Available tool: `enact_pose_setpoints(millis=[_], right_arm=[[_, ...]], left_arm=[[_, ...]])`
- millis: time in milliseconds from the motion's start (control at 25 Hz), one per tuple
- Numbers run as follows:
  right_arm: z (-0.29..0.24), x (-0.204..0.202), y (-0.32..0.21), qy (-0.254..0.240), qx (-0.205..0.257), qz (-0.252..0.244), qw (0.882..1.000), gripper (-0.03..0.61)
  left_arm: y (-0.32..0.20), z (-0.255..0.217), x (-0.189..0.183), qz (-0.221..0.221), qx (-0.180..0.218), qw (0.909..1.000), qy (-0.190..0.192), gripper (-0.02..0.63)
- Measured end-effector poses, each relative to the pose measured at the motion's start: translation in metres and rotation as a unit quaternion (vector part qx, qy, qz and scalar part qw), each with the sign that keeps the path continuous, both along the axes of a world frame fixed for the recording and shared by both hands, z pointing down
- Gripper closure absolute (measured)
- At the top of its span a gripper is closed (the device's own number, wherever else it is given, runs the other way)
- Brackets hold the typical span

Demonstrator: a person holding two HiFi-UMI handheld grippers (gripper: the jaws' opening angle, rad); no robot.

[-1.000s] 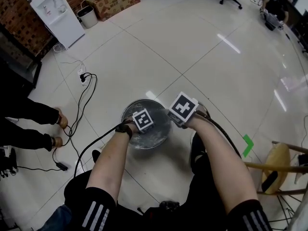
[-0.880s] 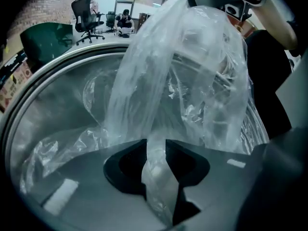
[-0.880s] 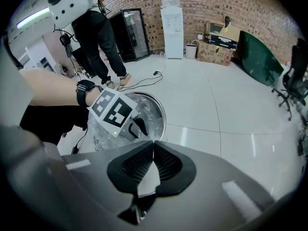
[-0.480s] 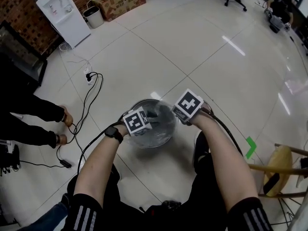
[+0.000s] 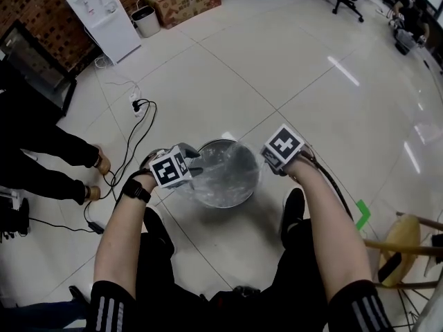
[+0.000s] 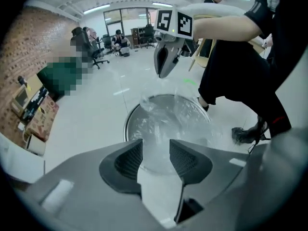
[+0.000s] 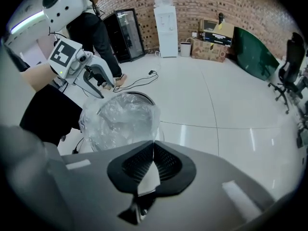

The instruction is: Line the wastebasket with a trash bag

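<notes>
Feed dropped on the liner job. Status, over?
Left tongs open, jaws just been opening, film ahead, unpinched. Right tongs shut on trash bag. Bag puffed above wastebasket, rim uncovered. Floor cable clear.

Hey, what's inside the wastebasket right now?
A clear, crumpled trash bag fills the round metal wastebasket and puffs up above its rim. The basket's bottom is hidden behind the wrinkled plastic, so anything under the bag can't be seen.

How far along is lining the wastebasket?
Done: the clear trash bag sits inside the wastebasket. In hand: the right gripper pinches its edge; the left gripper has just been opening its jaws, nothing gripped between them. Left, likely: fold the edge over the rim.
</notes>
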State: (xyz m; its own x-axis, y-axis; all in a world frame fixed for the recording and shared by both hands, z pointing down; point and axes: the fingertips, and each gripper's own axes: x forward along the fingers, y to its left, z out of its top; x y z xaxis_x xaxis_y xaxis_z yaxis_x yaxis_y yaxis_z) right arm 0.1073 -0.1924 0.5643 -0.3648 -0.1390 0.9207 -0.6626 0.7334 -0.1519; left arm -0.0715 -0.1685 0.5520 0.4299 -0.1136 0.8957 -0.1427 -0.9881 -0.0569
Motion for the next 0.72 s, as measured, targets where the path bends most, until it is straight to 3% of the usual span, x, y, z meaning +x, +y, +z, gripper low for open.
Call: enact_pose_setpoints(millis=[160,280,400,520,600,720], right_arm=[[-0.002,0.0,-0.007,-0.002,0.004,0.004,1.0,0.571],[-0.003,-0.001,-0.01,0.001,0.004,0.002,1.0,0.571],[-0.005,-0.004,-0.008,0.001,0.003,-0.004,1.0,0.571],[-0.003,-0.005,-0.005,0.0,-0.002,-0.005,1.0,0.572],[0.0,0.0,-0.006,0.006,-0.003,-0.001,1.0,0.572],[-0.001,0.002,-0.009,0.005,-0.002,0.004,1.0,0.572]], left_arm=[[0.01,0.016,-0.024,0.006,-0.035,0.9992,-0.02,0.383],[0.02,0.023,-0.031,0.017,-0.053,0.998,-0.029,0.379],[0.025,0.035,-0.04,0.037,-0.04,0.9964,-0.065,0.38],[0.021,0.047,-0.049,0.03,-0.026,0.9957,-0.083,0.479],[0.021,0.048,-0.052,0.025,-0.03,0.9958,-0.082,0.591],[0.015,0.04,-0.053,0.001,-0.035,0.9977,-0.058,0.611]])
